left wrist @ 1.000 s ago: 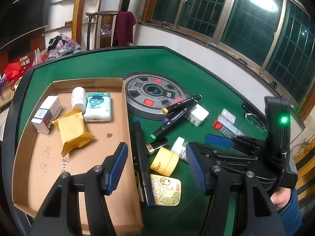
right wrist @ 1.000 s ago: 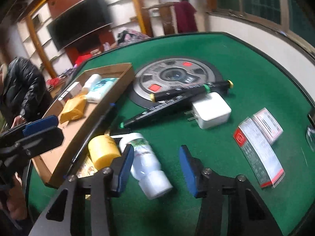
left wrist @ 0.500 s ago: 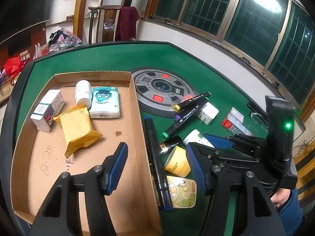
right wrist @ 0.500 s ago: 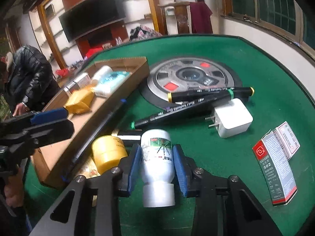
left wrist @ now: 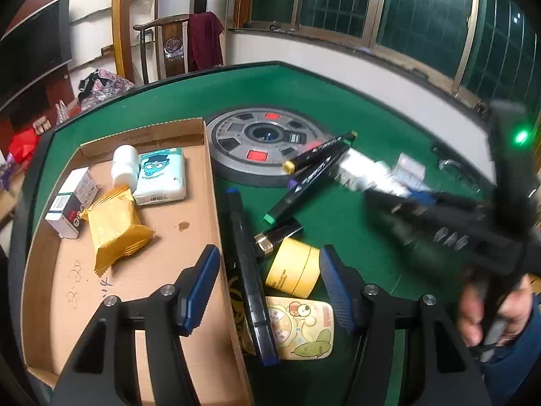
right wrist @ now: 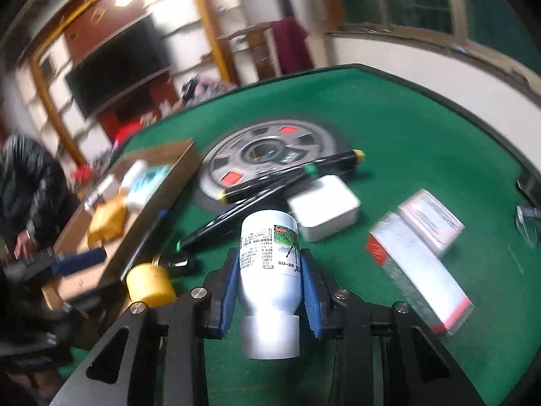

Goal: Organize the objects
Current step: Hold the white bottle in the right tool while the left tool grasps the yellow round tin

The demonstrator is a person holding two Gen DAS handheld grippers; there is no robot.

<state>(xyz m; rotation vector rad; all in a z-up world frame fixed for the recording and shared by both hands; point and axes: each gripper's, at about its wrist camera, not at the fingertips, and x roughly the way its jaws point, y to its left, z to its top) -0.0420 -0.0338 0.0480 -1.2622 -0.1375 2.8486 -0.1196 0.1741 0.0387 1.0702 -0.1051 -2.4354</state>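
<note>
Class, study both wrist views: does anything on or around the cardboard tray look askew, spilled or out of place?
Yes. A long black marker leans along the cardboard tray wall's outer side, lying over a cartoon-printed packet. A small brown stain marks the tray floor. Nothing looks spilled.

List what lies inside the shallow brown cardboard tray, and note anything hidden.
Inside the cardboard tray: a white box, a yellow snack packet, a white bottle and a tissue pack. The left gripper covers the tray's near corner.
</note>
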